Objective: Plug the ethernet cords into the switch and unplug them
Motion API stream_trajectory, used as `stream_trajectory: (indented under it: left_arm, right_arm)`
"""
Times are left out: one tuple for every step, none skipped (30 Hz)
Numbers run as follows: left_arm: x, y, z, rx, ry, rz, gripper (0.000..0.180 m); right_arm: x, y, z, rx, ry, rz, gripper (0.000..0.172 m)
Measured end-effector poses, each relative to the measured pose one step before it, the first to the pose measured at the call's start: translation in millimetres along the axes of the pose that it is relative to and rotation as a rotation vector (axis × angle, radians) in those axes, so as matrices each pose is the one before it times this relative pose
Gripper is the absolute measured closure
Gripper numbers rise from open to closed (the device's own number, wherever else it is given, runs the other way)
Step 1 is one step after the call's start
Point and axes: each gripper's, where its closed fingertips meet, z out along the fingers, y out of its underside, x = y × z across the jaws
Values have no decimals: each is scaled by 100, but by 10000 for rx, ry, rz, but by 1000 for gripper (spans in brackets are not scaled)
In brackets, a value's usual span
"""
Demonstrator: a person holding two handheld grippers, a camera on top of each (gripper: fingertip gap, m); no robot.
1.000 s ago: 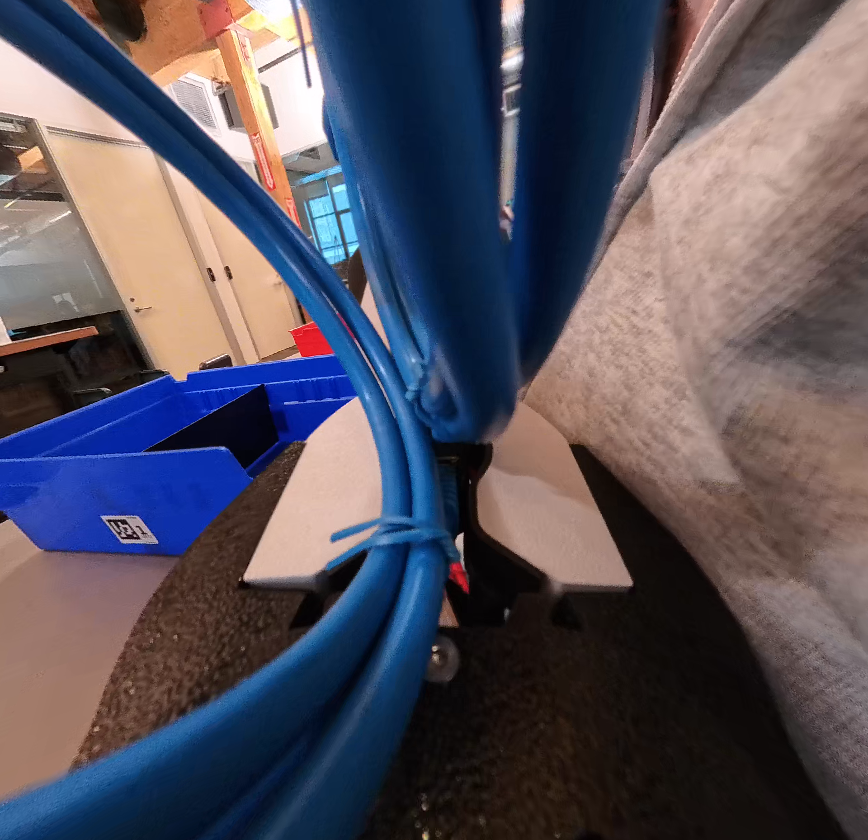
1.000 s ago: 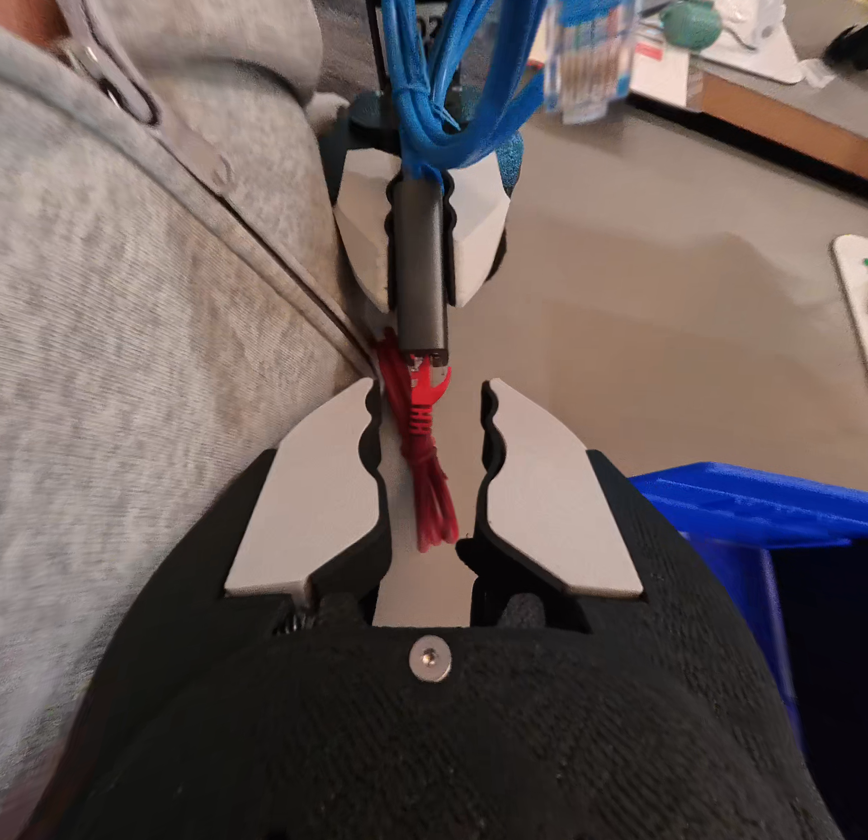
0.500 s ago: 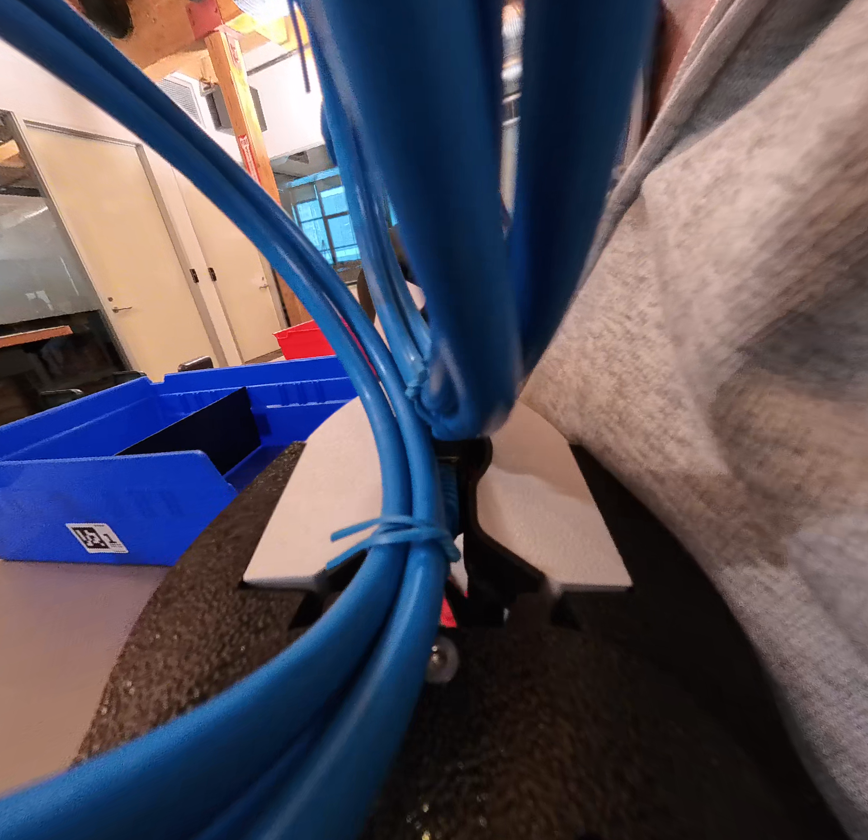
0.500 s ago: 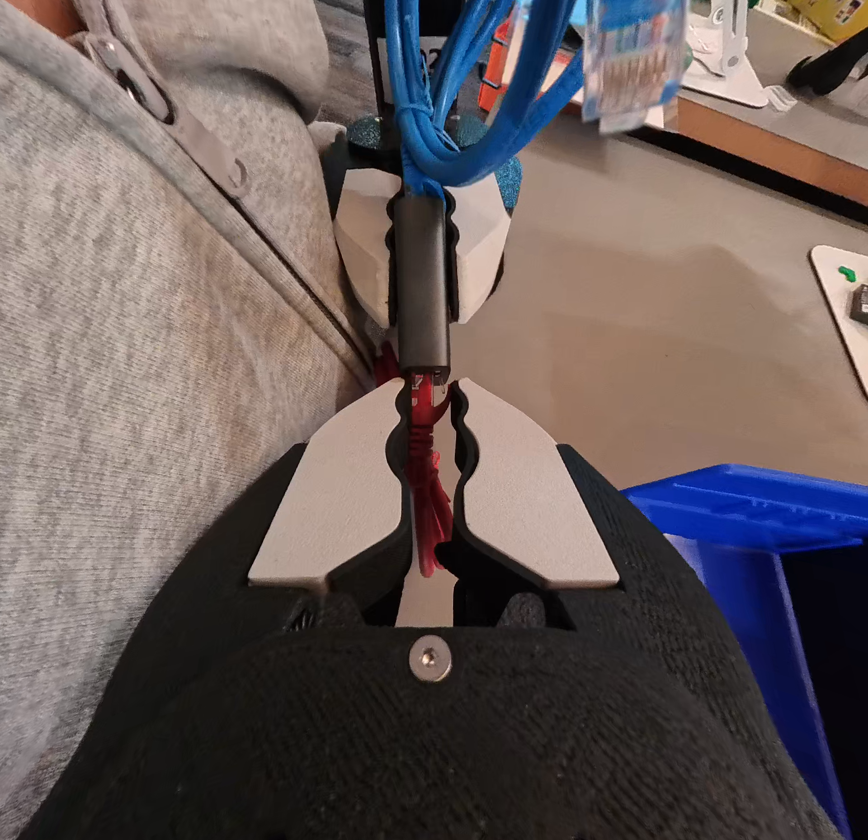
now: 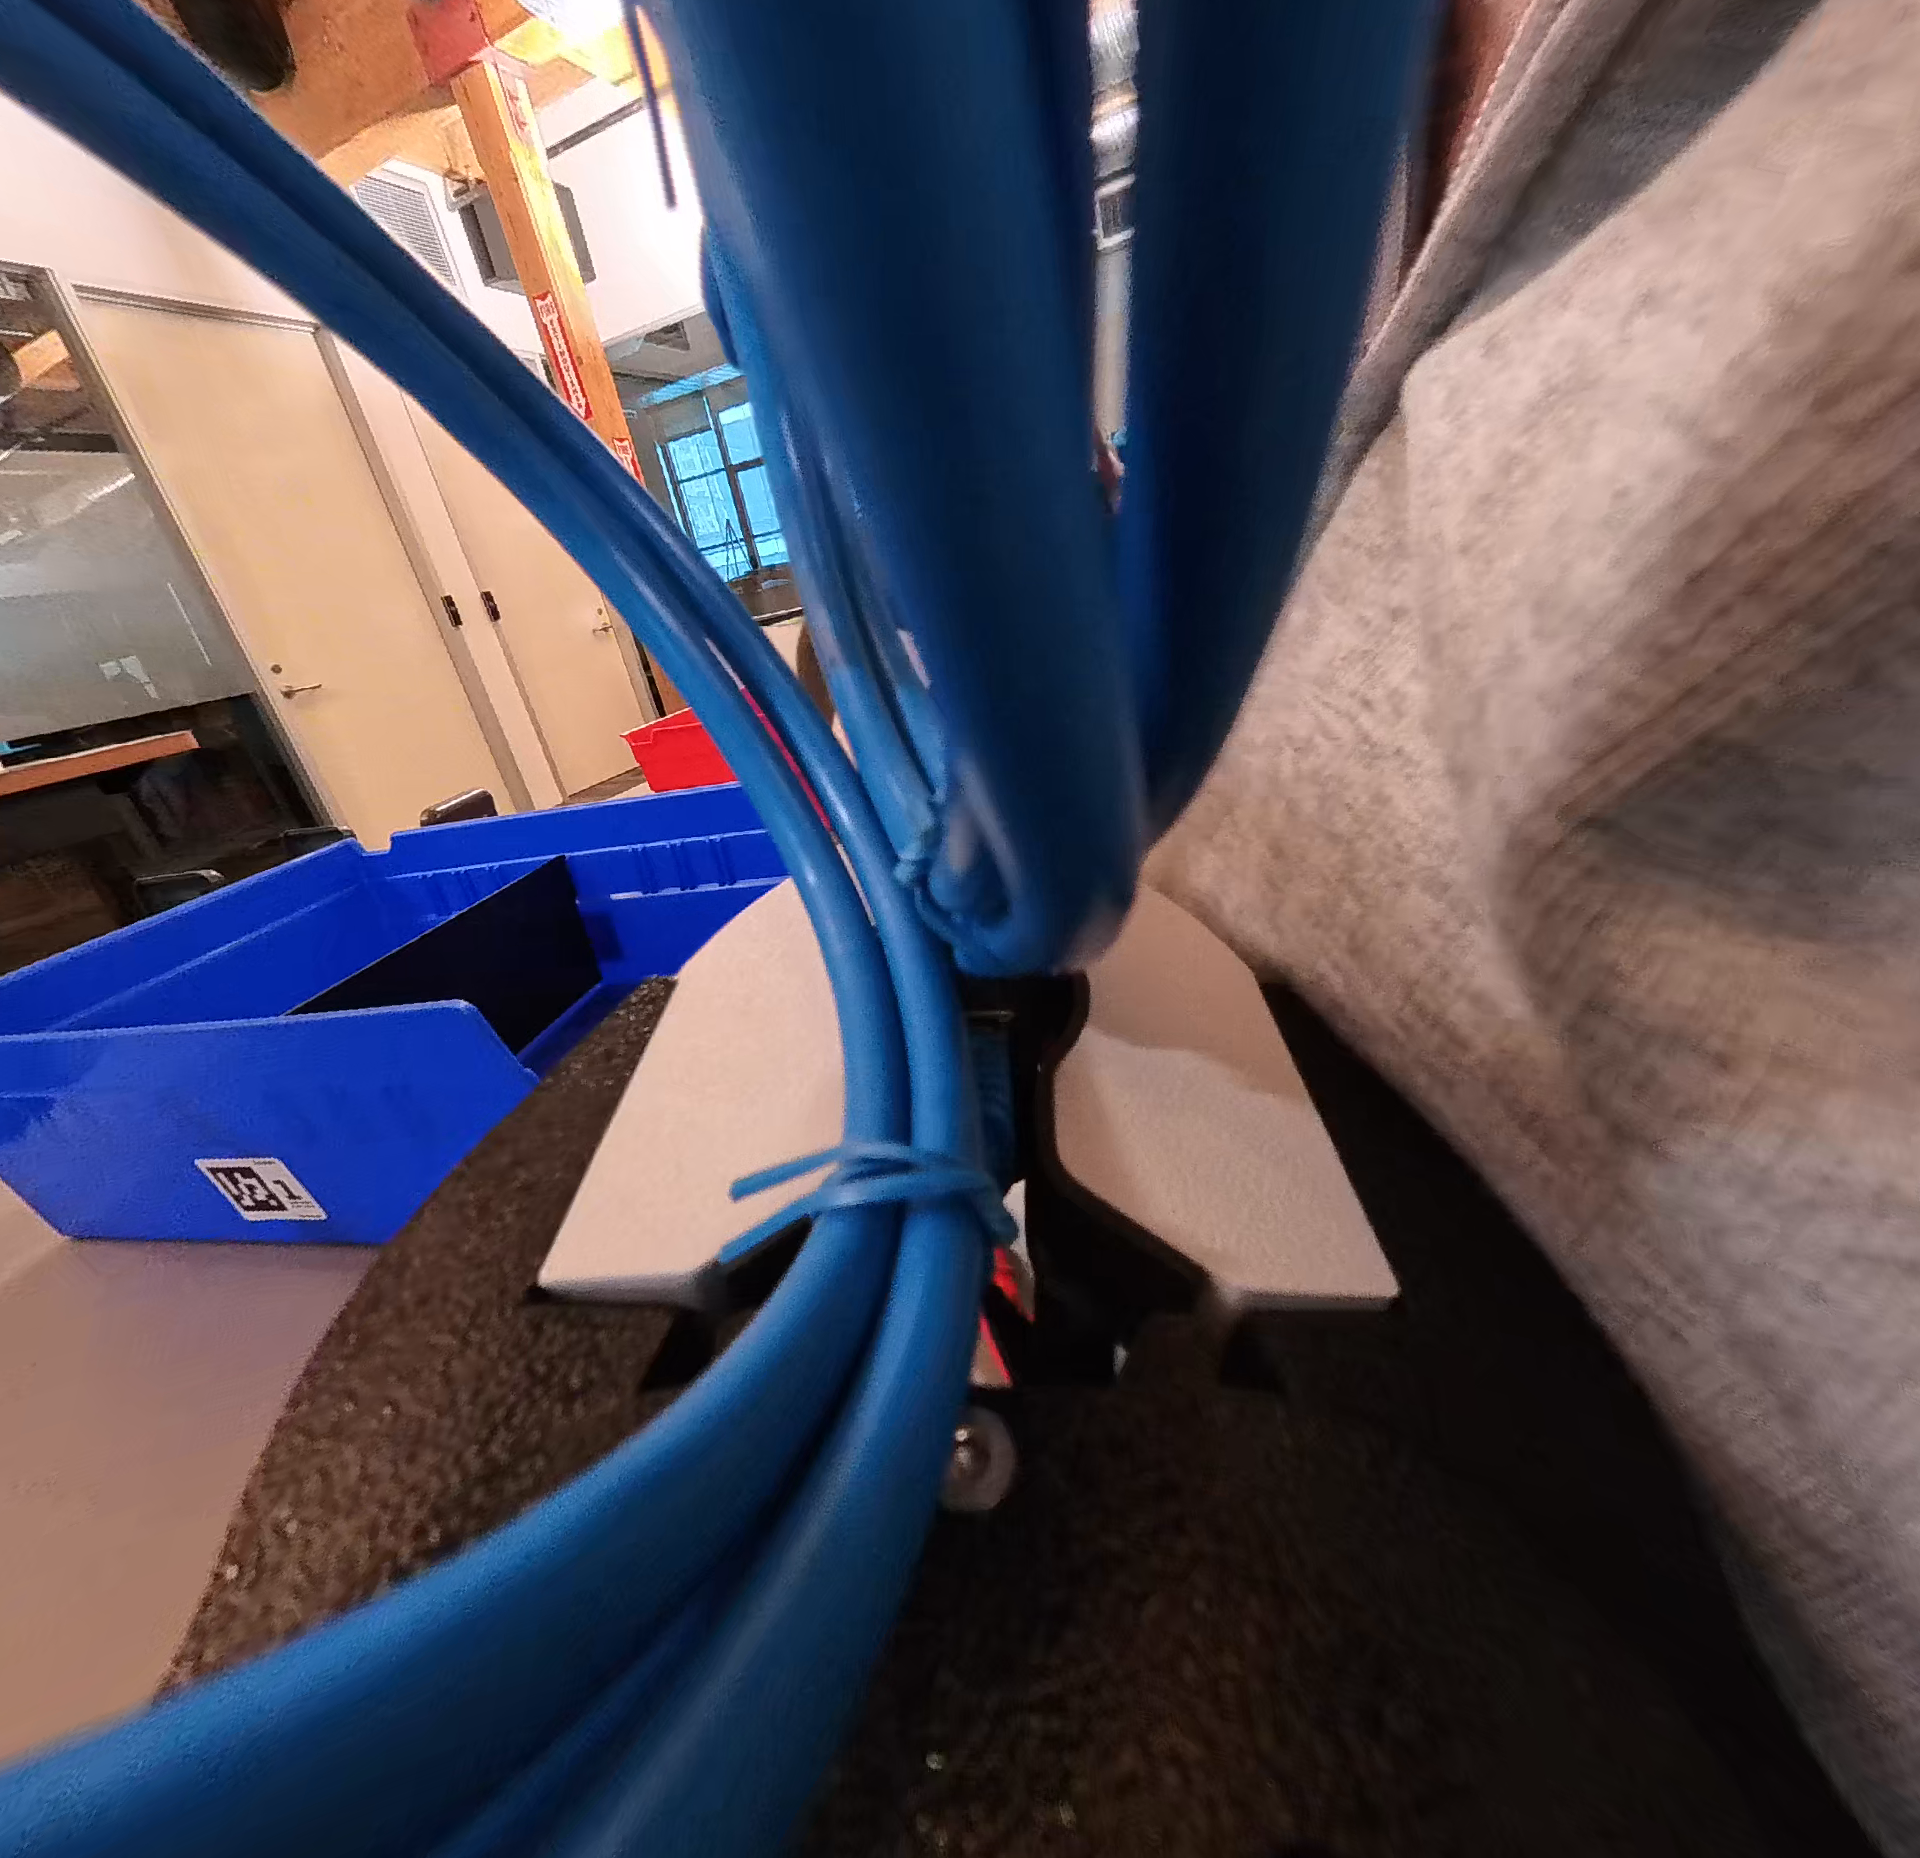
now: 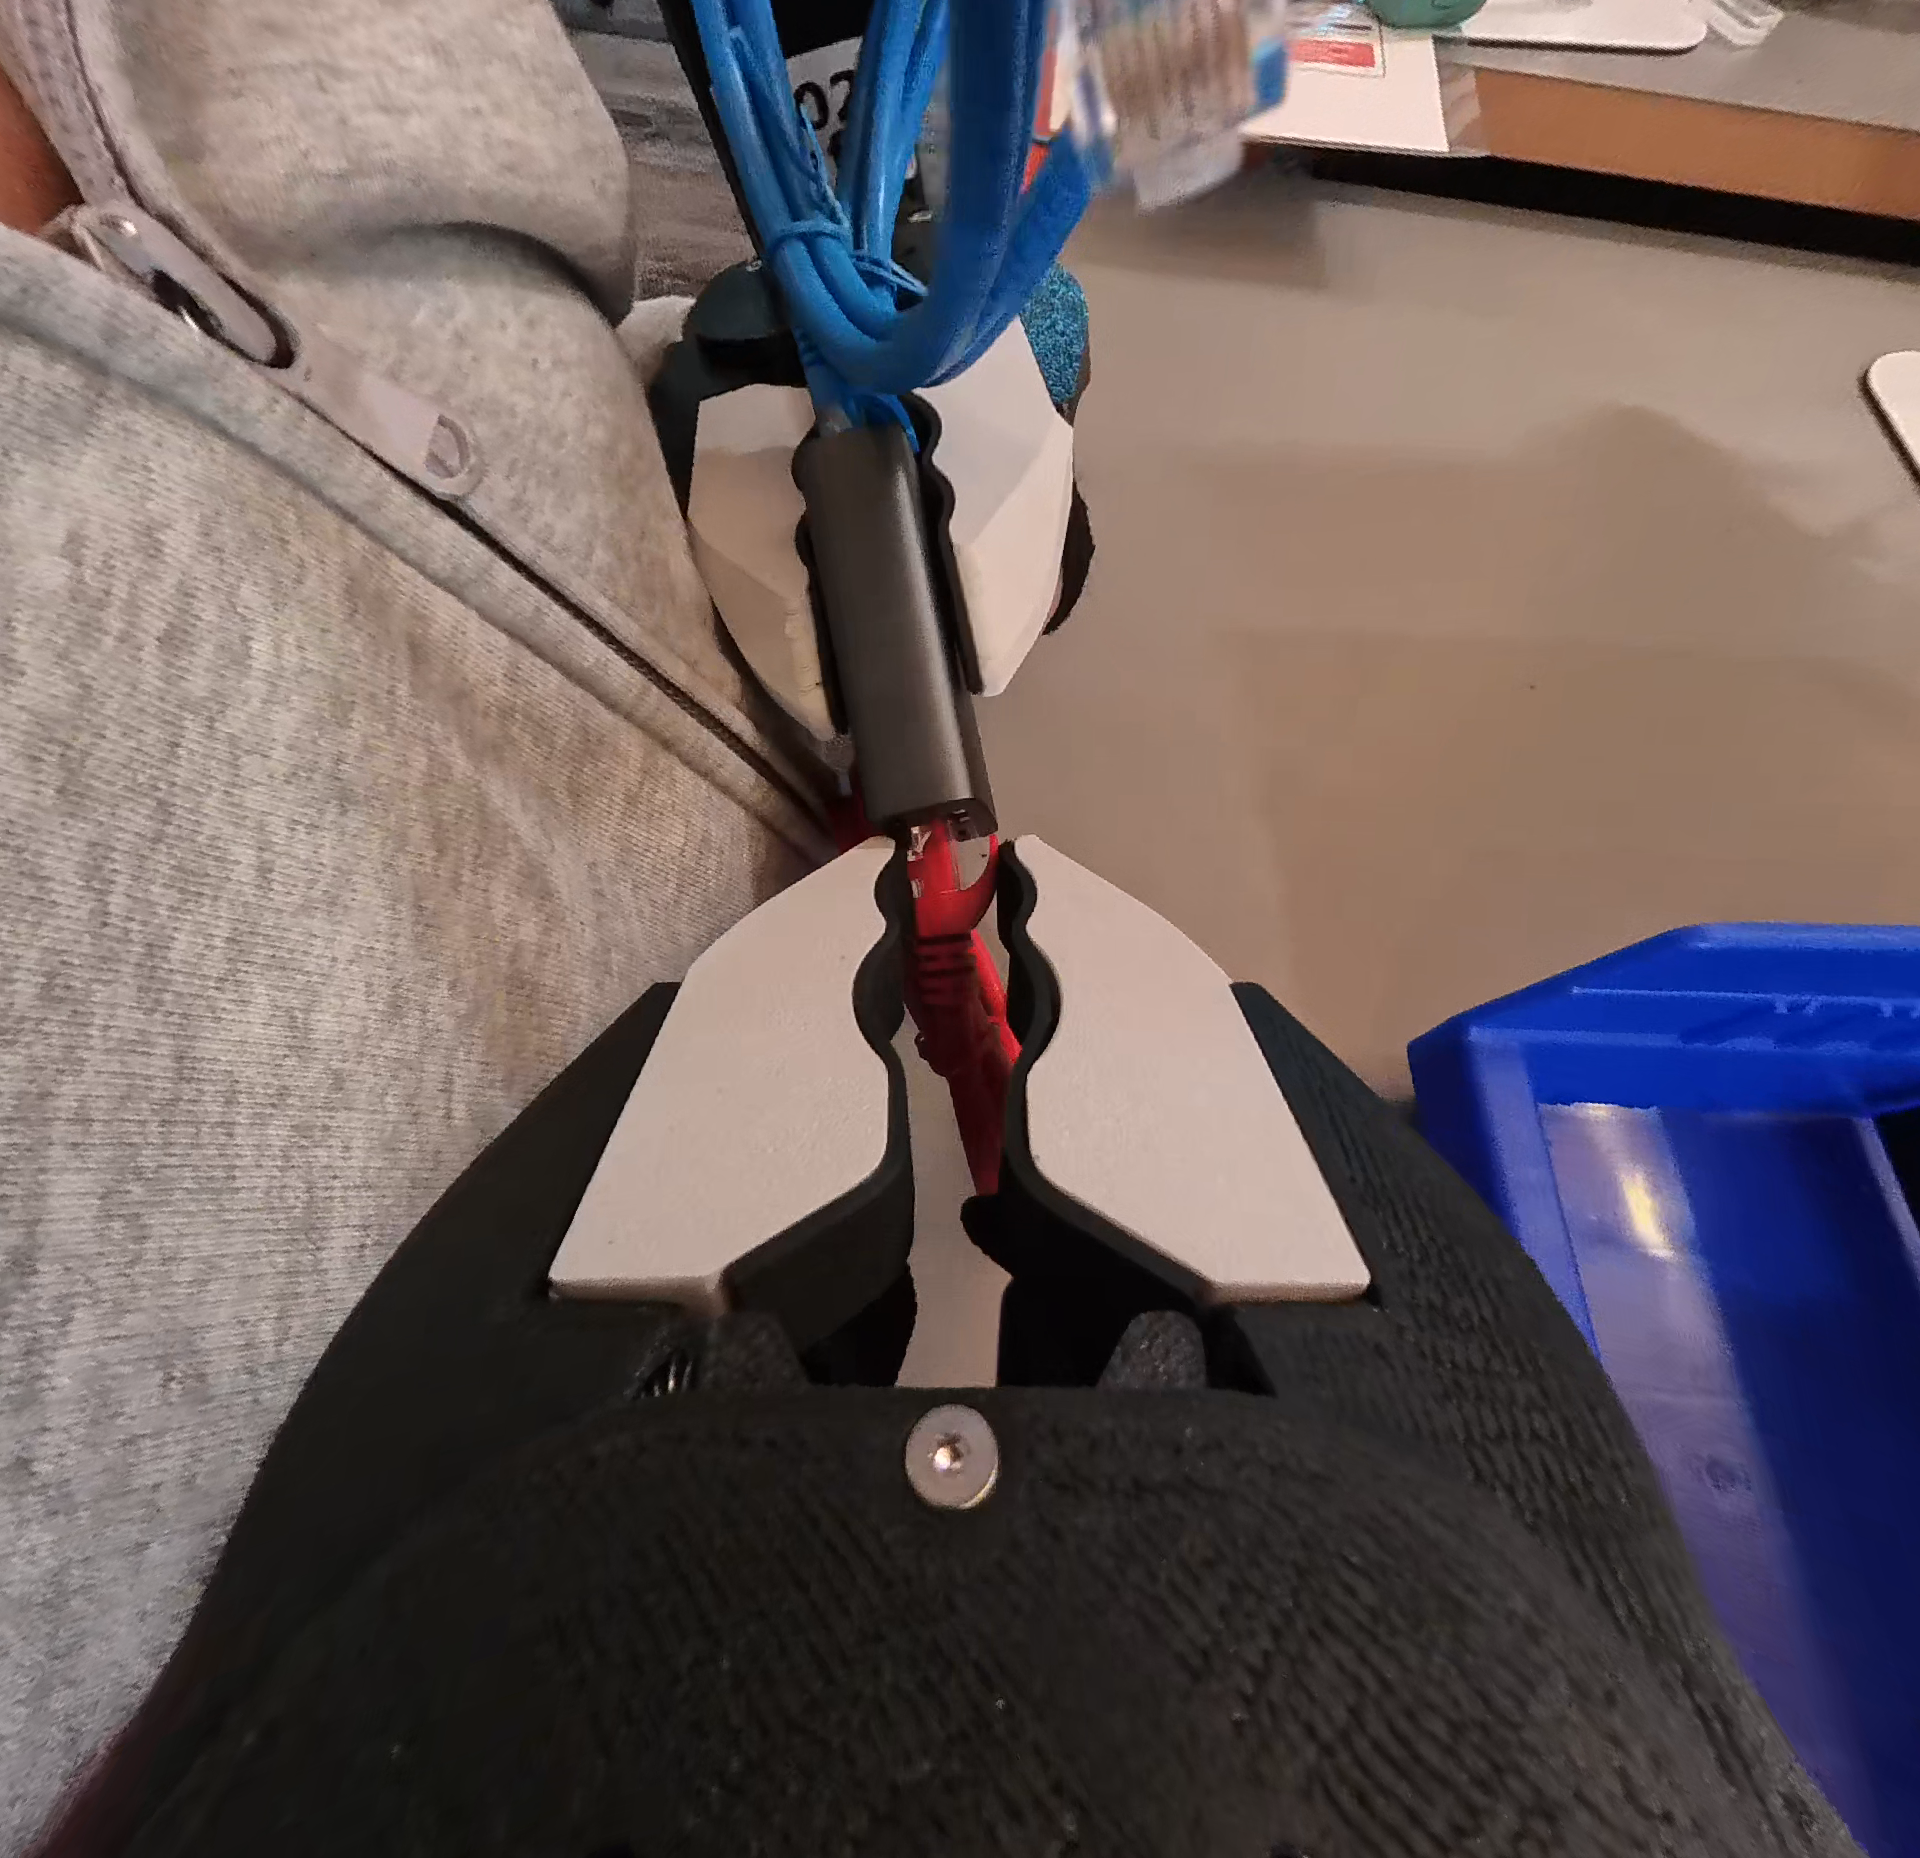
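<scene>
We hold the two grippers nose to nose, close against the person's grey zip-up sweatshirt (image 6: 312,769); the right gripper (image 6: 951,858) points away from us with its pale fingers (image 6: 790,1060) closed on the red ethernet cord (image 6: 951,967), the black pads pressing the red plug boot on both sides just behind its clear plug; that plug sits in the port at the near end of the slim dark grey metal switch (image 6: 883,624); the left gripper (image 6: 883,582) faces ours and is clamped on the switch body, one pale finger on each side of it; a bundle of coiled blue ethernet cords (image 6: 883,250), bound with a thin blue tie, loops up out of the far end of the switch, and a clear plug hangs blurred near the top of the right wrist view; in the left wrist view the same blue loops (image 5: 904,977) crowd the lens and cover that gripper's fingertips.

A blue plastic bin (image 5: 260,1102) with a dark divider stands on the surface beside us; what lies in it we cannot tell; a smaller red bin (image 5: 675,759) sits farther back.

The grey surface (image 6: 1455,613) stretches to the right; beyond stand pale doors (image 5: 343,561), a glass wall and a wooden post under an open ceiling.
</scene>
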Motion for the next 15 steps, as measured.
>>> stream_trajectory:
  left_arm:
    - [28,1,3,7,13,-13,160]
    - [49,26,11,-4,42,-54,160]
    - [29,42,43,17,31,-111,159]
    - [-15,6,27,58,6,-154,160]
    - [-21,14,27,65,-25,-98,160]
    - [-30,30,47,29,-21,-208,160]
    - [-24,64,61,-10,-12,-326,160]
    - [84,76,73,-16,51,-347,160]
    - [164,56,64,2,83,-318,159]
    - [207,90,60,-26,103,-260,160]
    - [205,60,62,-28,91,-192,159]
    - [166,25,45,-13,76,-152,160]
    - [191,28,47,12,134,-167,160]
    - [165,55,59,22,108,-158,160]
    - [153,37,49,48,99,-136,159]
  right_arm:
    - [-43,24,3,22,1,-61,158]
    - [-63,55,-6,-9,-32,-113,158]
    - [-27,60,-25,-48,-11,-180,158]
    - [30,31,-16,-65,44,-301,159]
    - [31,43,-9,-110,23,-330,159]
    - [4,79,-18,-121,-44,-355,159]
    - [-64,121,-17,-127,-107,-409,159]
    - [-211,114,-31,-108,-162,-504,159]
    - [-277,74,-33,-72,-147,-580,159]
    - [-303,45,-31,-46,-119,-597,159]
    - [-265,0,-36,-8,-89,-524,158]
    - [-240,-23,-39,7,-88,-440,159]
    - [-262,-49,-41,23,-116,-464,159]
    - [-218,-33,-40,-29,-83,-503,159]
    - [-174,-50,-48,-17,-60,-504,158]
